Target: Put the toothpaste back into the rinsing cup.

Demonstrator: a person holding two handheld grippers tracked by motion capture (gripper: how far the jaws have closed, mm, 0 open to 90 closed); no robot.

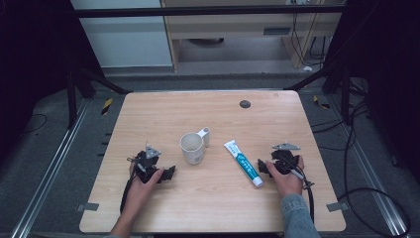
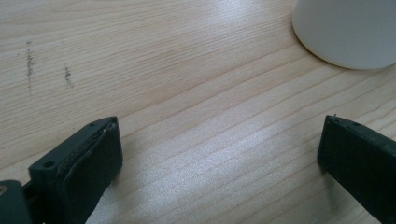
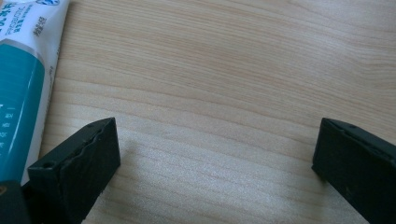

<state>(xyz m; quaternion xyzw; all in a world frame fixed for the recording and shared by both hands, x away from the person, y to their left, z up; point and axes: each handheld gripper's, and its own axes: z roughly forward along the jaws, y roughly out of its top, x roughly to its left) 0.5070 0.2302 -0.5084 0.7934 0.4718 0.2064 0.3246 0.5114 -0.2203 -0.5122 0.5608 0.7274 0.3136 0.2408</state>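
High view first: wooden table takes up most of the scene, bare apart from two items and a small dark round plug well beyond the cup toward the far edge. Cup is the landmark, standing upright near mid-table, mouth up, with its handle pointing away from the person, so probably staged as the receiving vessel. Toothpaste tube lies flat just to the right of the cup, apart from it, slanted with its cap end toward the person and its crimped end nearest the cup; flat and unobstructed, likely laid out for an easy side pinch. Left gripper rests on the table to the left of the cup and nearer the person, jaws spread wide and empty, with the person's hand around its body; in the left gripper view its black fingers frame bare wood with the cup's white wall just ahead at upper right, so it looks parked facing the cup, perhaps to steady it. Right gripper sits to the right of the cup, just beside the tube's cap end, jaws also released and holding nothing; the right gripper view shows the tube lying outside its left finger, not between them. Reads as a start pose, nothing grasped yet.
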